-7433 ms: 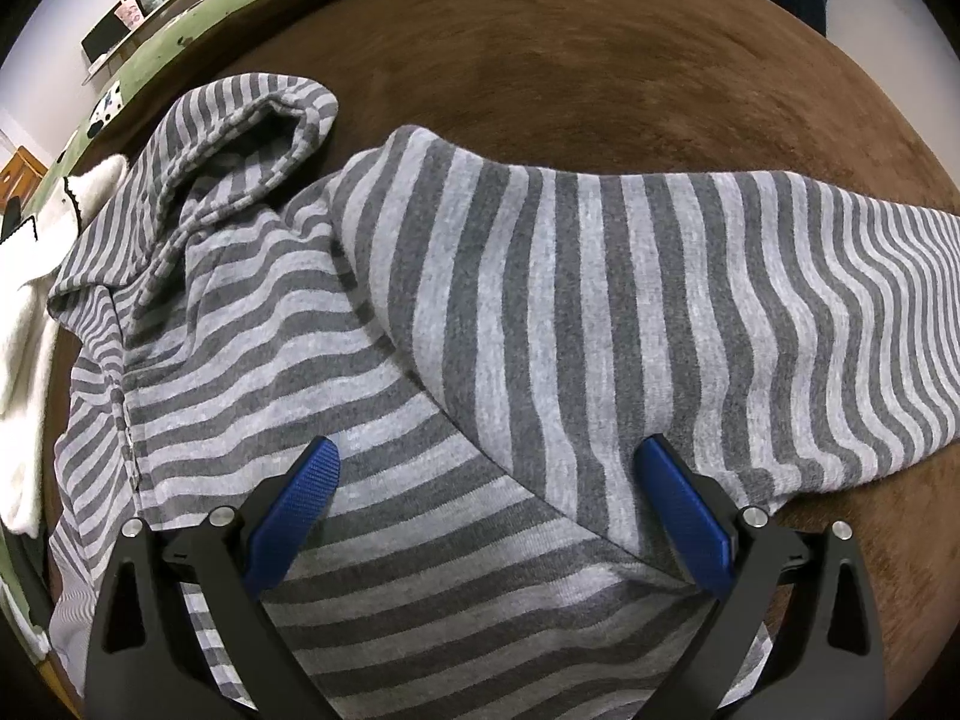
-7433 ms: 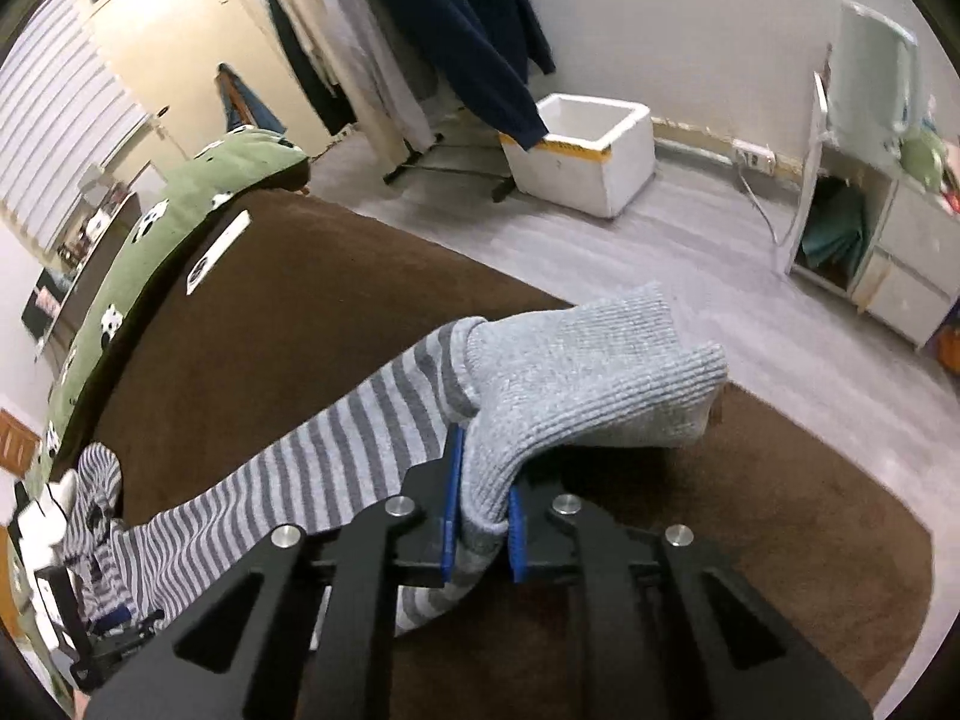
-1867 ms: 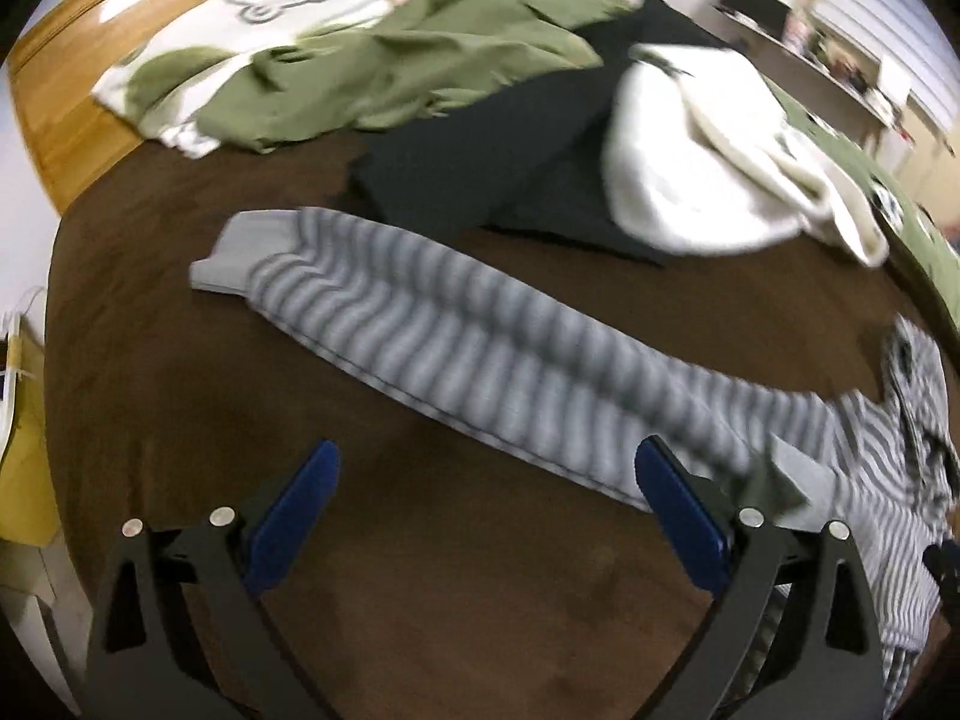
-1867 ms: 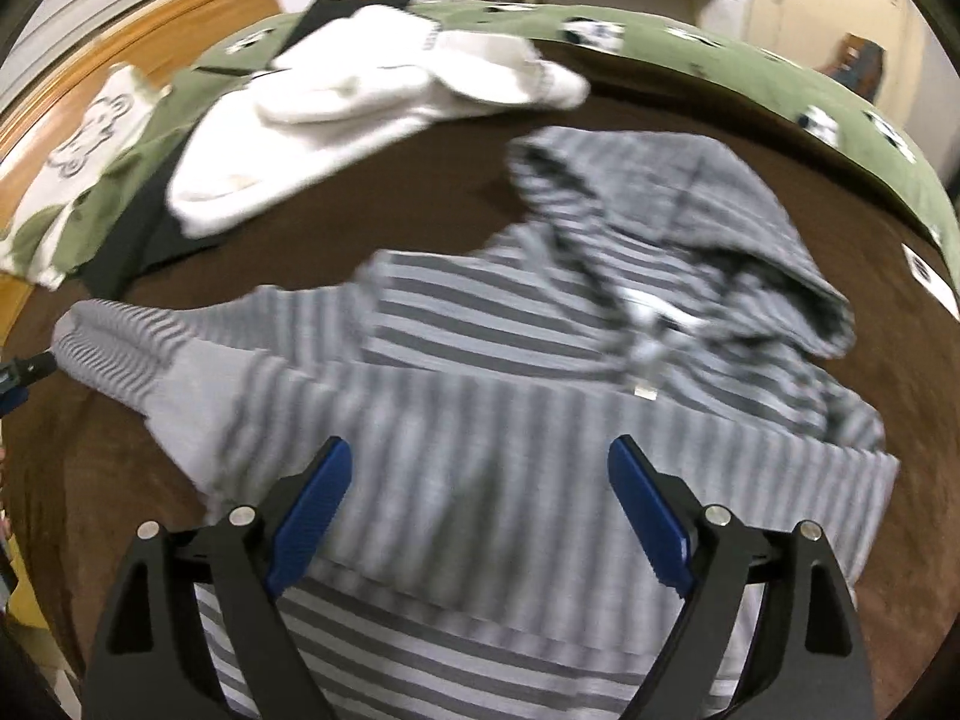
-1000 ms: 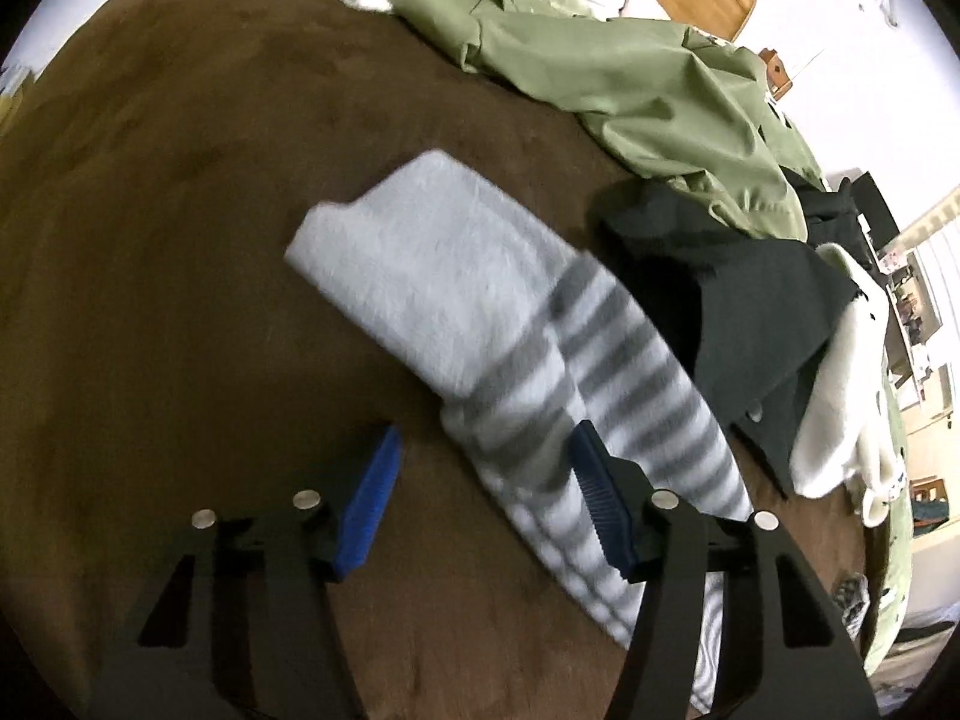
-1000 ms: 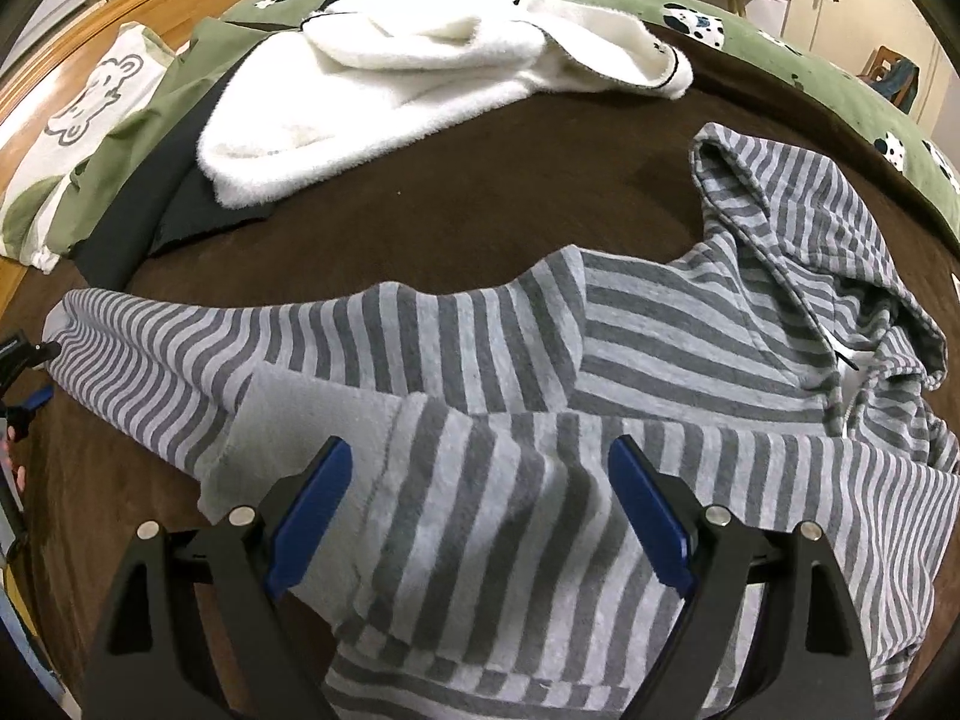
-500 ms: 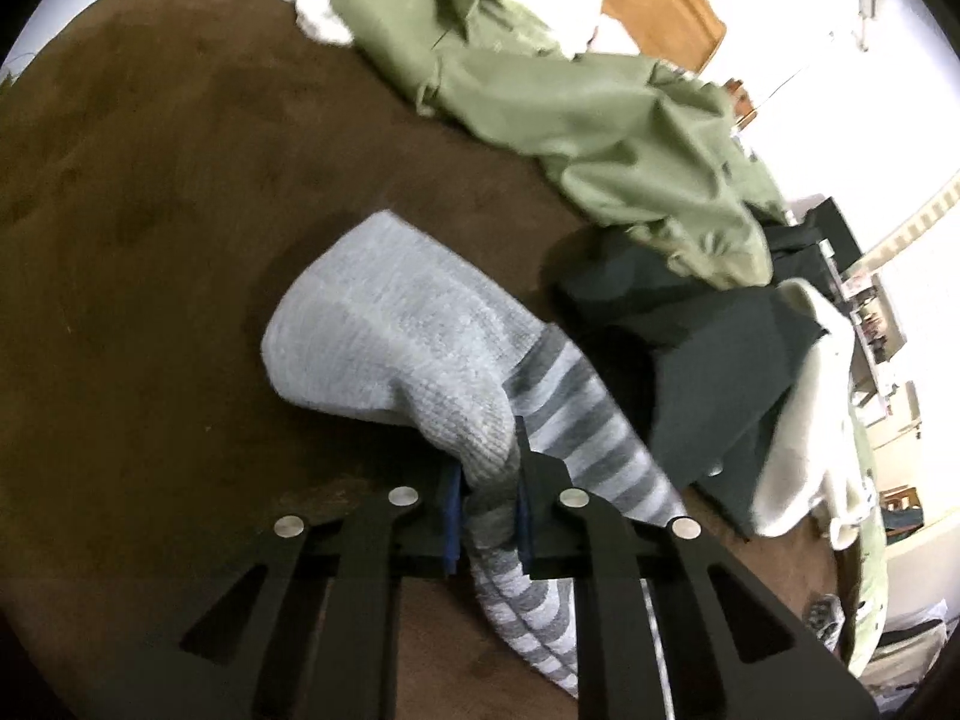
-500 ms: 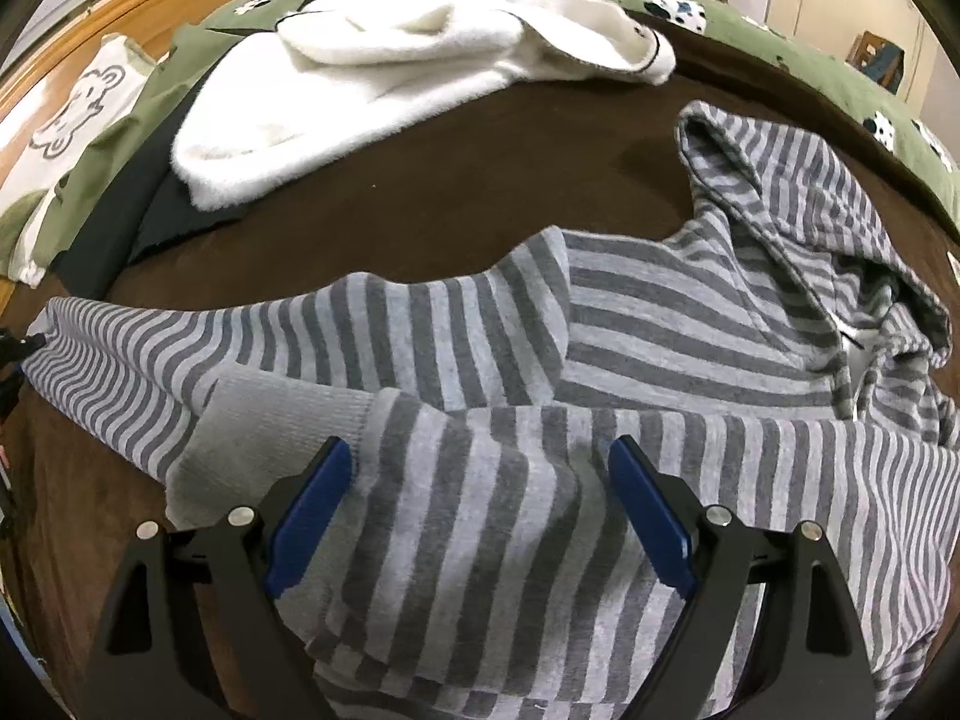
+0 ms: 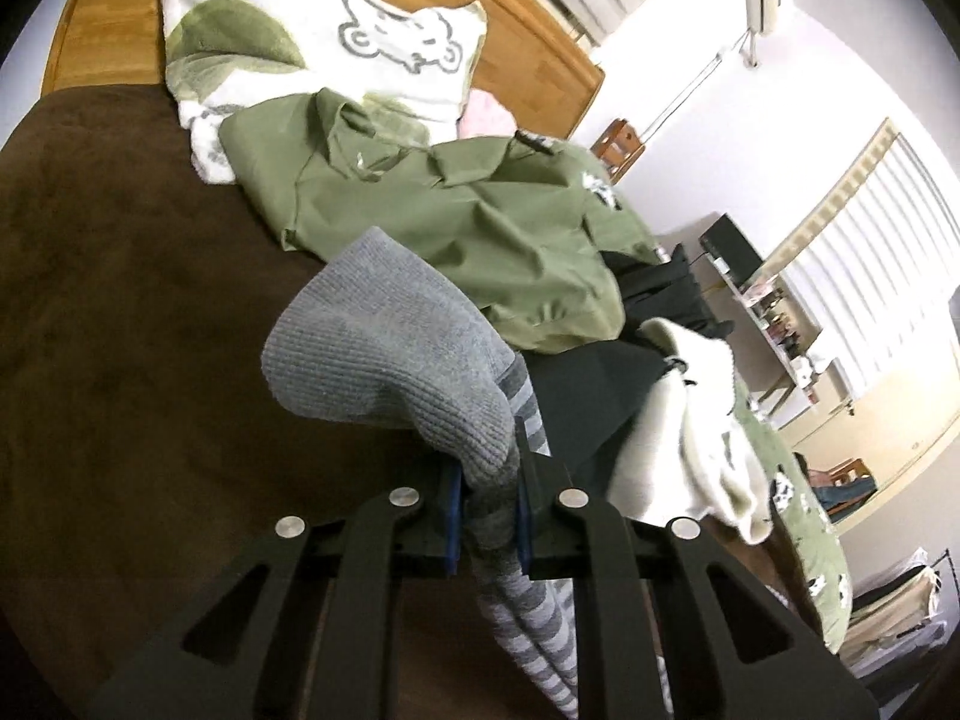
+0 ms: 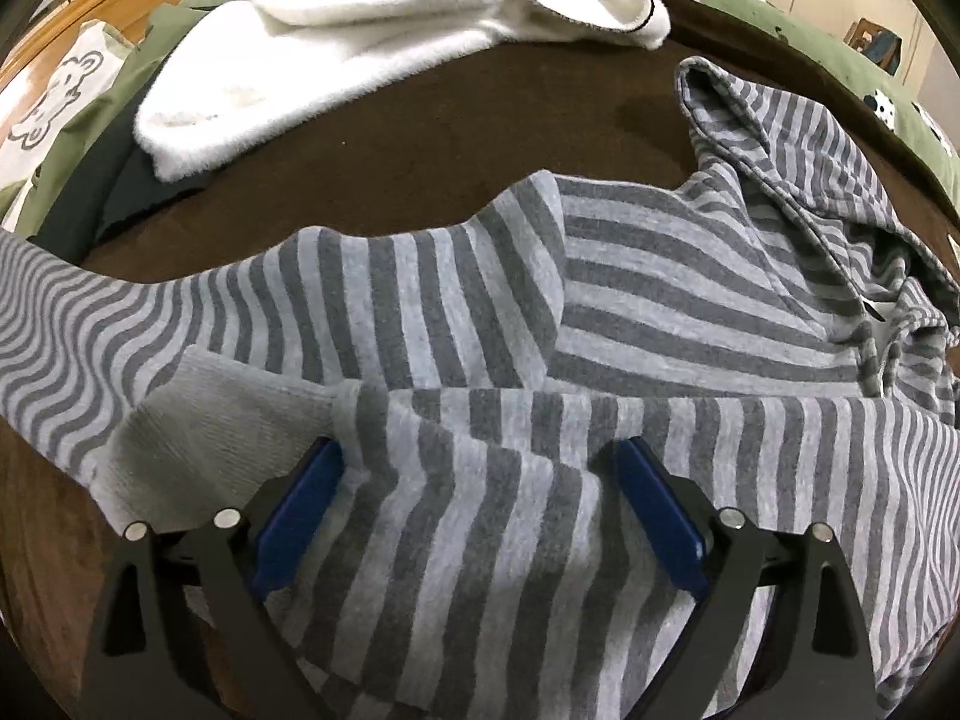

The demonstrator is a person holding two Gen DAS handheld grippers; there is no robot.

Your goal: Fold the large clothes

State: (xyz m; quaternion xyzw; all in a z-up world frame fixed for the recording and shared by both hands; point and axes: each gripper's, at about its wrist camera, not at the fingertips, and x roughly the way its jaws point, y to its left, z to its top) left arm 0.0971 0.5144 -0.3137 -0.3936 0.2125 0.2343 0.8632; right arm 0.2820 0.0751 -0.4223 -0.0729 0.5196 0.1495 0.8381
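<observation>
A grey-striped hoodie lies spread on the brown bed cover, its hood at the right. One sleeve is folded across the body, its plain grey cuff at the left. My right gripper hovers low over that folded sleeve, blue pads wide apart and still opening, pressing on nothing. In the left wrist view my left gripper is shut on the other sleeve just behind its ribbed grey cuff, lifted off the brown cover. The striped sleeve hangs down below the jaws.
A green jacket, a black garment and a white fleece lie heaped beyond the hoodie, the white fleece also in the right wrist view. A pillow leans on the wooden headboard. Shelves and blinds stand at the right.
My left gripper closed on the sleeve behind the cuff and lifted it up off the cover, tilting toward the headboard. My right gripper sank closer to the folded sleeve.
</observation>
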